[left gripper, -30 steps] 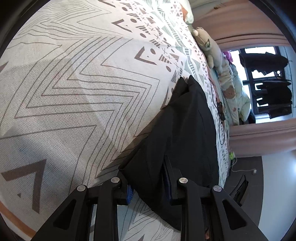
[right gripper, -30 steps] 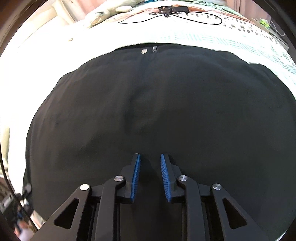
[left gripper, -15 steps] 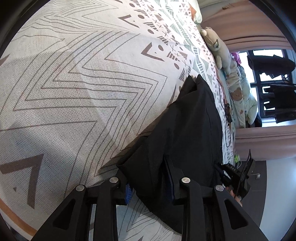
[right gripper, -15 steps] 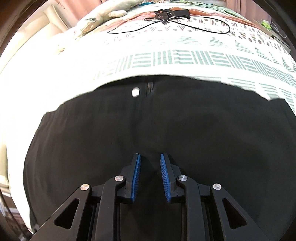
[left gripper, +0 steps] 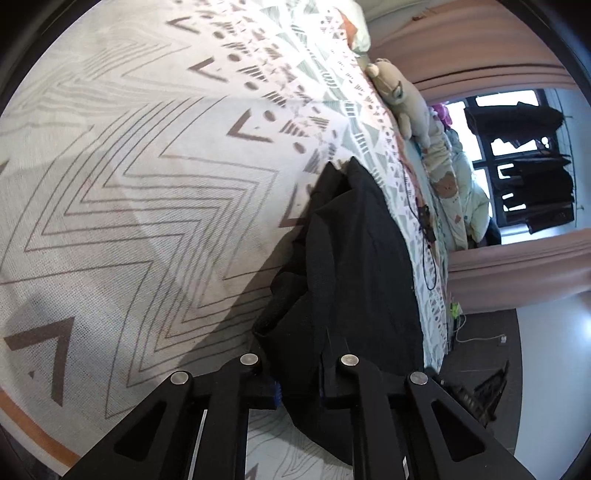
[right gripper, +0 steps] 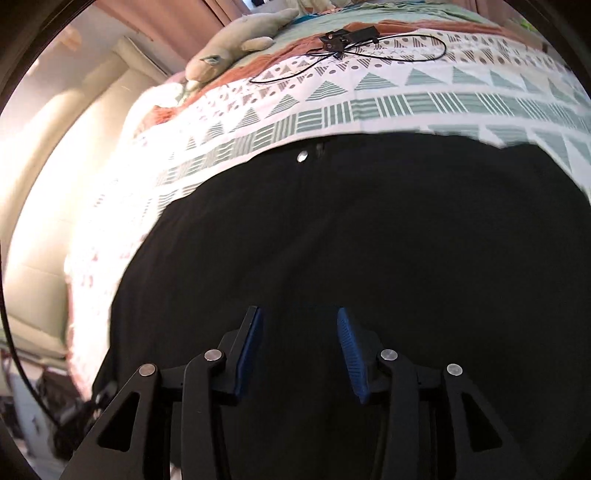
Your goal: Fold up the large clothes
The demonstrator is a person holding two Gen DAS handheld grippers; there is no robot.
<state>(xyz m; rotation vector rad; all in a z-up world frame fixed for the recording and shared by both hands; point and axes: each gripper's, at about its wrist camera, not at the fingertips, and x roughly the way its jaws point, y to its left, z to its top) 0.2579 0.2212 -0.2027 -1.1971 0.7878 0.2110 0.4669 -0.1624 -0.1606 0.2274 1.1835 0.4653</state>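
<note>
Patterned in grey chevrons and green triangles, the white bedspread (left gripper: 155, 192) covers the bed where I work. On it lies the large black fabric garment (right gripper: 369, 240), its silver button (right gripper: 302, 157) near the far edge. My left gripper (left gripper: 297, 384) has its jaws clamped on a bunched corner of that garment, lifted off the bedspread. My right gripper (right gripper: 300, 350) hovers over the dark cloth with jaws spread apart, holding nothing. A thin black cable (right gripper: 369, 48) and a beige plush toy (right gripper: 240, 33) rest beyond.
</note>
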